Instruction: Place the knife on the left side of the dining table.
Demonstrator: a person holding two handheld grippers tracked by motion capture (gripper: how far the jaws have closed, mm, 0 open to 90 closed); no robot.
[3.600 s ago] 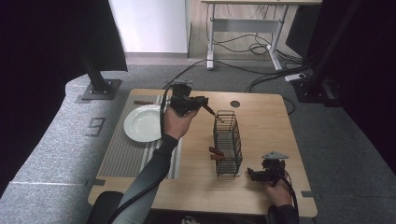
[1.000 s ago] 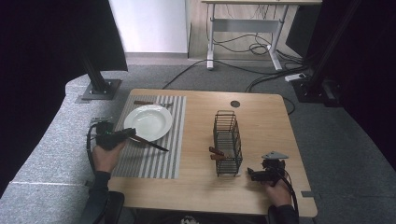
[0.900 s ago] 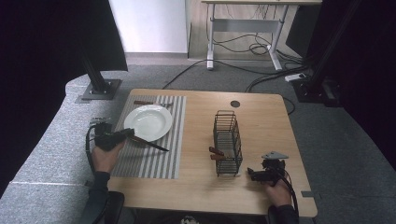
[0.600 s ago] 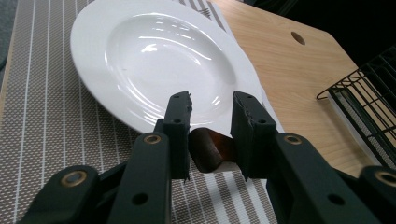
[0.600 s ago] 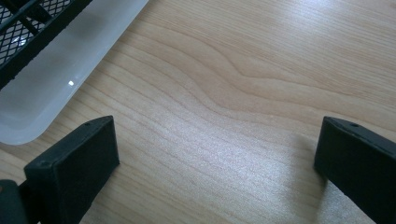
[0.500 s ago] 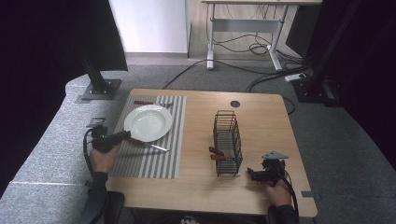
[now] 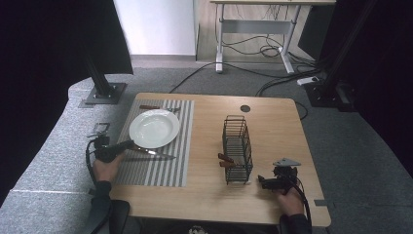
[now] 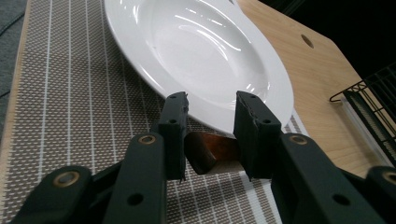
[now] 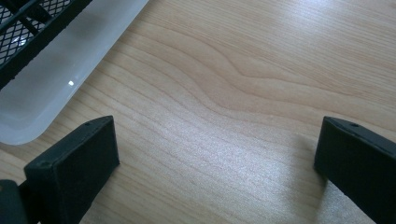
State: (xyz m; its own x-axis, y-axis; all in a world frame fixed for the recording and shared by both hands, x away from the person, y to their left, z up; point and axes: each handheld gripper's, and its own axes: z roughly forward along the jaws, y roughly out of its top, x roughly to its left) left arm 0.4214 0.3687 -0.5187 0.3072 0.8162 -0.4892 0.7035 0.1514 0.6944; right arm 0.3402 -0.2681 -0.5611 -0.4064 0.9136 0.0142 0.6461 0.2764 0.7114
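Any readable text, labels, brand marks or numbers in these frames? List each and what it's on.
None can be read.
The white plate, striped placemat, wire rack, wooden table and knife carry no visible print.
The left claw and right claw show only plain black jaws with rivets, no marking.
A small item on the grey floor left of the table is too small to tell.

The left gripper [image 7: 127, 144] lay low at the person's left, its jaws parted a little. The right gripper [image 7: 262, 181] rested before the right hand [image 7: 288, 197], jaws spread wide. Both forearms reached forward from below.
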